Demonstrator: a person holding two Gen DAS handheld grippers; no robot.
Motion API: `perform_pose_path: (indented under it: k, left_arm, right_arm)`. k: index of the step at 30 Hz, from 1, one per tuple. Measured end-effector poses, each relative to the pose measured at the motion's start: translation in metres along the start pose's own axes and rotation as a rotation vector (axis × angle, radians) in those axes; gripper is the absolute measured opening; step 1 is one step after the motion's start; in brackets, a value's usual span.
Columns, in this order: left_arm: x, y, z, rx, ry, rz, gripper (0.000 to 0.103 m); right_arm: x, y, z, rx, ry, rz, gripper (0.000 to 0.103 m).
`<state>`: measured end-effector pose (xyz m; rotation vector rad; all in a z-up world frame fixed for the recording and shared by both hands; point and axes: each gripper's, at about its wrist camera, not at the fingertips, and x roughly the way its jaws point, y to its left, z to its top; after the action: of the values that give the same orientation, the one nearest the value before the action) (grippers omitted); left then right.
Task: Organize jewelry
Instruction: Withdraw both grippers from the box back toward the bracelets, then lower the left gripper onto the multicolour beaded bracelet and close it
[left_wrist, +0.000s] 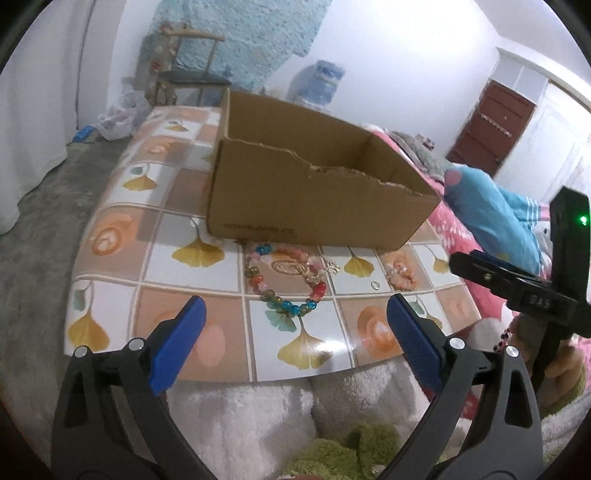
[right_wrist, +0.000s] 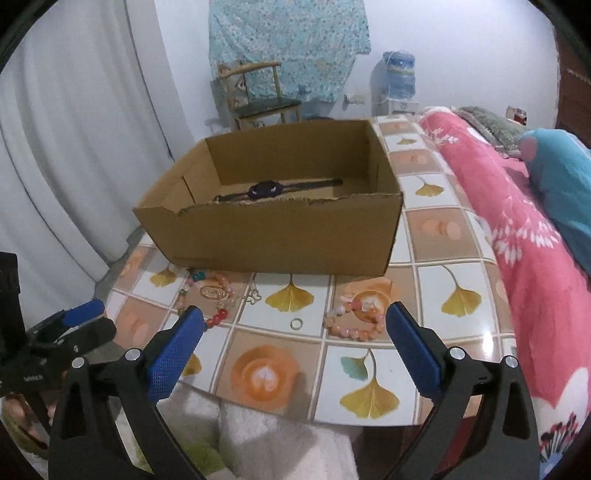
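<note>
Directly behind the bracelets (right_wrist: 354, 317) stands a cardboard box (right_wrist: 273, 236).

Matt brown cardboard box (right_wrist: 273, 236) with a ragged torn front edge; glossy, smooth printed tabletop (right_wrist: 436, 343); shiny glass-like multicoloured bead bracelet (left_wrist: 286, 280); small bright metal ring (right_wrist: 296, 324); fluffy white fleece cloth (left_wrist: 243, 417); textured blue gripper pads (right_wrist: 173, 363)

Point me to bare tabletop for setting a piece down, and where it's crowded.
Free: the near tiles between the small ring and the table's front edge, and the strip between the cardboard box and the pink blanket. Crowded: along the box's front, around the multicolour bead bracelet and peach bracelet.
</note>
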<state>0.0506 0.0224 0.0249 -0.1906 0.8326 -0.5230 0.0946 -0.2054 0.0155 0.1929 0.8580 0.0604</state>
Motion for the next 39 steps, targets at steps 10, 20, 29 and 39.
perform_pose_path:
  k: [10, 20, 29, 39]
  left_arm:
    - [0.023, 0.005, 0.012, 0.041, 0.047, 0.101, 0.093]
    - [0.057, 0.01, 0.014, 0.029, 0.168, 0.109, 0.041]
    - [0.071, 0.015, 0.02, 0.012, 0.199, 0.098, 0.041]
    - [0.065, -0.002, 0.027, 0.14, 0.146, 0.084, 0.035]
  right_arm:
    - [0.053, 0.008, 0.003, 0.033, 0.15, 0.111, 0.089]
    - [0.076, 0.014, 0.004, 0.026, 0.223, 0.167, 0.059]
    - [0.076, 0.033, 0.009, -0.039, 0.223, 0.205, 0.038]
    - [0.089, 0.059, 0.02, -0.152, 0.231, 0.245, 0.035]
